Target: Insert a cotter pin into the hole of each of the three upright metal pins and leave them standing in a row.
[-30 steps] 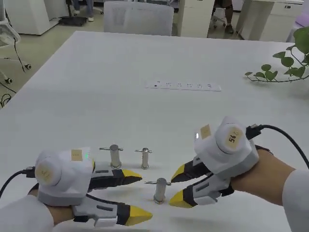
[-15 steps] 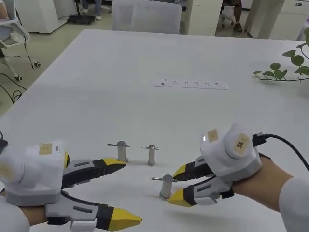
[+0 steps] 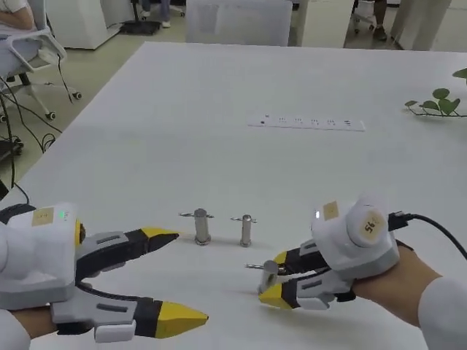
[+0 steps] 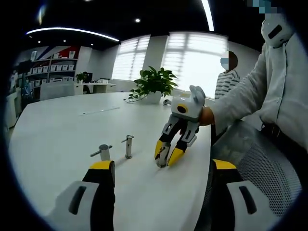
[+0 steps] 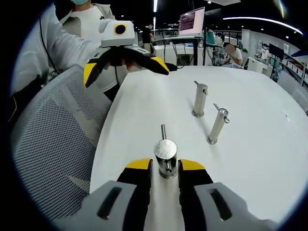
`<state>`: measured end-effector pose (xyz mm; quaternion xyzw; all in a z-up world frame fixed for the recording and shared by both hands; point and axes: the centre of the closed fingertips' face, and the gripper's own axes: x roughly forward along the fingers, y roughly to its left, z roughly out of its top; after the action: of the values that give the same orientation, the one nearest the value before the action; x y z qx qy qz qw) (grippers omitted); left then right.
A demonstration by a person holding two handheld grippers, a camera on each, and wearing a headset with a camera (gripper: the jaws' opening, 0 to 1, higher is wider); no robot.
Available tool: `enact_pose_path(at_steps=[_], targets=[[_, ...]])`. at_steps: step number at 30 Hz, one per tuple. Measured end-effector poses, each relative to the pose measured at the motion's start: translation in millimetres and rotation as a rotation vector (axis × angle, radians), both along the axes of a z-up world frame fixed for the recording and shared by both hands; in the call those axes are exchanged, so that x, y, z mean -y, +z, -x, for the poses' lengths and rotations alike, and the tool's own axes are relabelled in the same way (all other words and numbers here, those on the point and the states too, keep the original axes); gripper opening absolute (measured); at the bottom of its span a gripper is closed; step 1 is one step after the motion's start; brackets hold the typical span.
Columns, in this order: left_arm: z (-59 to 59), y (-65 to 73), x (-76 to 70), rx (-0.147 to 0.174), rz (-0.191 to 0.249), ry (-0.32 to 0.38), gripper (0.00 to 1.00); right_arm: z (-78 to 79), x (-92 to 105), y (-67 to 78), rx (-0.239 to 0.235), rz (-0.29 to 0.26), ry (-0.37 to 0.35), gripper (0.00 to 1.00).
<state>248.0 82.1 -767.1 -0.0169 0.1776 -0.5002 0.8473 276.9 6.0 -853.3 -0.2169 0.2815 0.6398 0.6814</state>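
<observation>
My right gripper (image 5: 166,168) is clamped on the near pin (image 5: 165,155), one jaw on each side of its shaft just below the head; its cotter pin (image 5: 163,131) sticks out on the far side, away from the jaws. The near pin sits on the table (image 3: 292,87) closer to me than the other two and to their right, so it is out of the row. In the head view the jaw tips hide its base, and I cannot tell whether it stands square or leans. The left pin (image 3: 202,226) and the middle pin (image 3: 246,230) stand upright side by side, each with a cotter pin of its own through the top. My left gripper (image 3: 170,275) hangs with its jaws wide apart and nothing between them, the upper tip near the left pin. The risks as I judge them: if I let go while the near pin leans, it topples and may roll; if I slide it towards the row too fast, it could knock the middle pin over; a jaw brushing the cotter pin could push it back out of its hole; a careless swing of the left gripper could catch the left pin.
</observation>
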Motion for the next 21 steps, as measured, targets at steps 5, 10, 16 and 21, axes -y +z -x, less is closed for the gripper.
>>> enact_pose_path(at_steps=[5,10,16,21], targets=[[-1.6,2.4,-3.7,0.004,0.005,0.020,0.81,-3.4,-0.5,-0.7,0.016,-0.019,-0.005,0.16],[-1.9,2.2,-5.0,0.001,0.004,0.025,0.81,-4.4,-0.7,0.1,0.045,-0.021,0.015,0.15],[-2.2,1.9,-6.2,0.002,0.001,0.028,0.81,-8.3,1.9,1.4,0.069,-0.013,0.037,0.13],[-3.1,2.1,-8.5,0.002,0.000,0.032,0.81,-19.5,7.4,9.7,0.082,-0.021,0.032,0.13]])
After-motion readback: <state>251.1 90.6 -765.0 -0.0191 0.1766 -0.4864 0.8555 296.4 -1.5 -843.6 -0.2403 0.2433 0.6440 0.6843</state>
